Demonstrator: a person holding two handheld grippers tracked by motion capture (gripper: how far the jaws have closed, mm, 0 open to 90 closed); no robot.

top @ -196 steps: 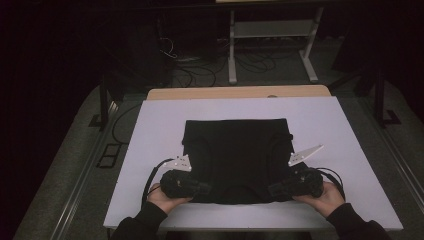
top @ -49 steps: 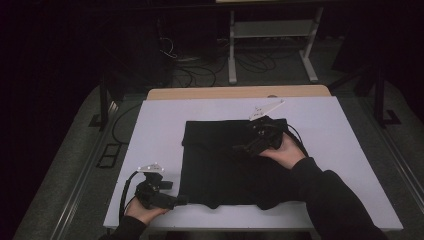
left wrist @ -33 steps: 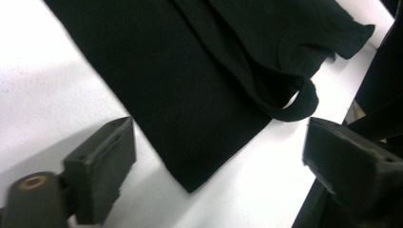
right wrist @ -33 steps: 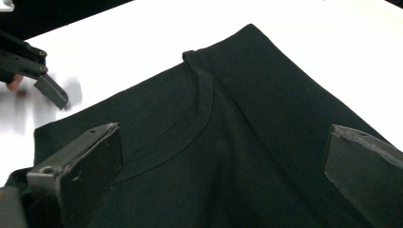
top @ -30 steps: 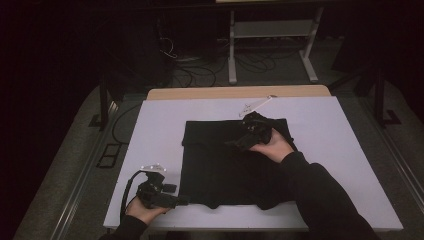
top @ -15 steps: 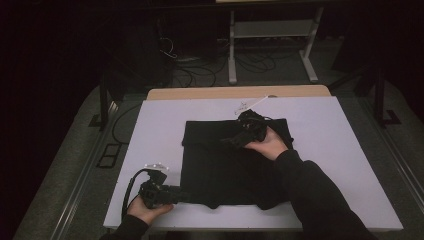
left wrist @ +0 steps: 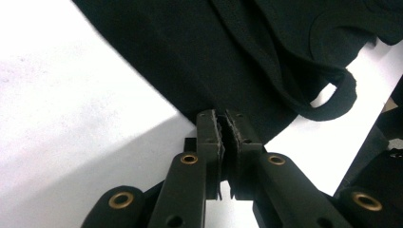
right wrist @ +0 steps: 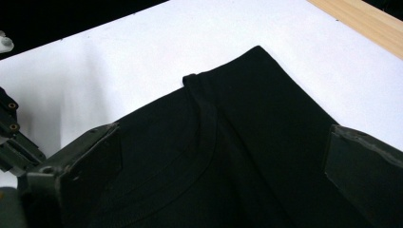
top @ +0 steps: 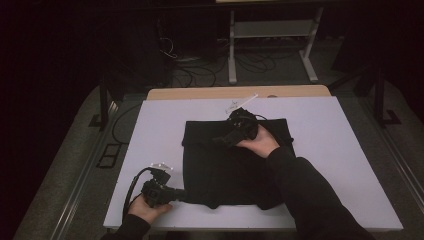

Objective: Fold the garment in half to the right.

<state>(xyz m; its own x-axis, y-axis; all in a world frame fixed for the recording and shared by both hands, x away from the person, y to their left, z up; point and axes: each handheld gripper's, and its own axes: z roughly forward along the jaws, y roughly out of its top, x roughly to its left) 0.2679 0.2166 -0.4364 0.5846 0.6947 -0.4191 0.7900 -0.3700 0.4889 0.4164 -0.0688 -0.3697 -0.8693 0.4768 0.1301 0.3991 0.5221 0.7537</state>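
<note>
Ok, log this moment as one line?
left gripper: shut on black garment near corner | right gripper: open over garment's far edge | white table: garment lies folded

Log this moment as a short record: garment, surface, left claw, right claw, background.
garment: black folded garment, lying flat on the table
surface: white table top, with a wooden strip along its far edge
left claw: left claw has just been closing; jaws now pinch the garment's near left edge
right claw: right claw with jaws wide apart above the garment's far part, near a seam
background: dark floor with cables and a metal stand
</note>
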